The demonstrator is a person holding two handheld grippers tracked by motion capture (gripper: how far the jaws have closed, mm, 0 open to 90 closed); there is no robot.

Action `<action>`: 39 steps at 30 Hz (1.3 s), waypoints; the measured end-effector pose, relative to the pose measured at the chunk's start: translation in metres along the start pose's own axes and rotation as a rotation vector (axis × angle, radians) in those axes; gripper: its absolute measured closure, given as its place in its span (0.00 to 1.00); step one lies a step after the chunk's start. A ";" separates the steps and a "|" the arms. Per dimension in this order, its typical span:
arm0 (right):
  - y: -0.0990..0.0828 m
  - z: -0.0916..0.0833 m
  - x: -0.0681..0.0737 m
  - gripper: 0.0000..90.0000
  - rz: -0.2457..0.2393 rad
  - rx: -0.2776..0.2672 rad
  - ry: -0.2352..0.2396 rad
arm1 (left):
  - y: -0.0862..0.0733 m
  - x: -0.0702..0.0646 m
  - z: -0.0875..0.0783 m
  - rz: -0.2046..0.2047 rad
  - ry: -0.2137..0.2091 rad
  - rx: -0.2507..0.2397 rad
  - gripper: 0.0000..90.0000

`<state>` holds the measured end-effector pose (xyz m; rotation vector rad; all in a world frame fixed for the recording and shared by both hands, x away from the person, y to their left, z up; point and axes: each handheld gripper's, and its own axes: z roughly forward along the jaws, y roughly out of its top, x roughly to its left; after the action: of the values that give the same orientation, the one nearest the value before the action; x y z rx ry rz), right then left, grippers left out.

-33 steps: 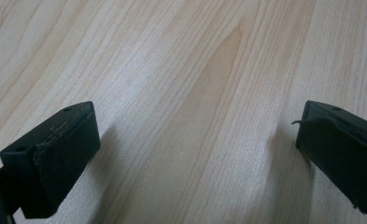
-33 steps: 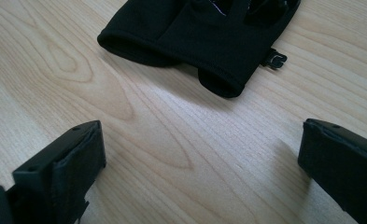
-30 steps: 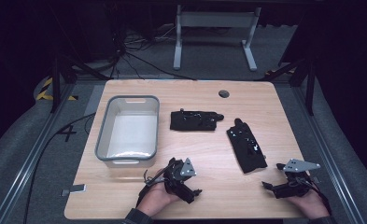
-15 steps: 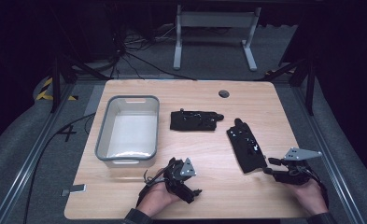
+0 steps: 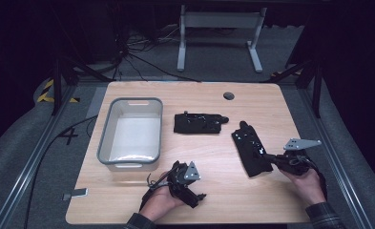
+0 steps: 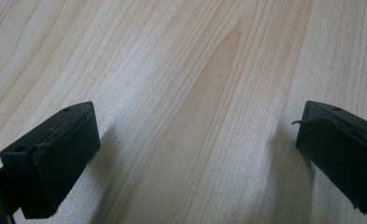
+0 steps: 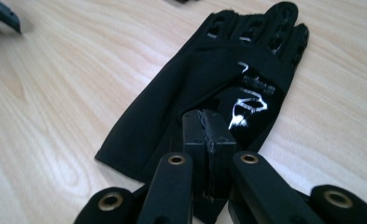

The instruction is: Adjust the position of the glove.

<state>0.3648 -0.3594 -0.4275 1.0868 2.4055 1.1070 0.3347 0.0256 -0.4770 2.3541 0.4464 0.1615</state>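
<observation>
The grey tub (image 5: 130,136) on the table (image 5: 204,95) holds nothing; two black gloves lie outside it, one (image 5: 197,123) mid-table, the other glove (image 5: 251,151) nearer the right edge. The right gripper (image 5: 272,158) has just been closing, its jaws together over that glove's cuff; whether they pinch fabric I cannot tell. The left gripper (image 5: 194,193) rests on bare wood, jaws apart.

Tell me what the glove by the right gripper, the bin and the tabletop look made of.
Glove: thin black stretch fabric, matte, lying limp and flat, with a shiny white print.
Bin: probably plastic, translucent grey with smooth rounded walls.
Tabletop: pale wood or wood-look laminate, with visible grain lines.
</observation>
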 end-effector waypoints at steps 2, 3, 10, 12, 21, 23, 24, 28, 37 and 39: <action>0.003 0.007 -0.004 1.00 0.003 0.004 0.021 | 0.000 0.000 0.000 0.000 0.000 0.000 0.00; 0.003 0.007 -0.004 1.00 0.003 0.004 0.021 | 0.000 0.000 0.000 0.000 0.000 0.000 0.00; 0.001 0.023 -0.005 1.00 -0.015 0.060 0.044 | 0.000 0.000 0.000 -0.002 0.000 -0.003 0.00; -0.001 0.028 -0.004 1.00 -0.024 0.081 0.046 | 0.000 0.000 0.000 -0.002 0.000 -0.003 0.00; -0.003 0.030 -0.001 1.00 -0.040 0.090 0.051 | 0.000 0.000 0.000 -0.002 0.000 -0.003 0.00; -0.003 0.029 0.001 1.00 -0.043 0.096 0.057 | 0.000 0.000 0.000 -0.002 0.001 -0.002 0.00; -0.003 0.029 0.001 1.00 -0.044 0.097 0.060 | 0.000 0.000 0.000 -0.001 0.000 -0.004 0.00; -0.003 0.030 0.005 1.00 -0.048 0.102 0.082 | -0.001 0.000 0.000 -0.001 -0.001 -0.004 0.00; -0.004 0.030 0.020 1.00 -0.086 0.113 0.132 | -0.001 -0.001 -0.001 -0.003 0.002 0.000 0.00; -0.005 0.030 0.024 1.00 -0.088 0.115 0.148 | -0.001 -0.001 -0.001 -0.003 0.001 0.000 0.00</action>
<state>0.3618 -0.3281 -0.4496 0.9531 2.6339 1.0653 0.3334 0.0268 -0.4770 2.3535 0.4507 0.1618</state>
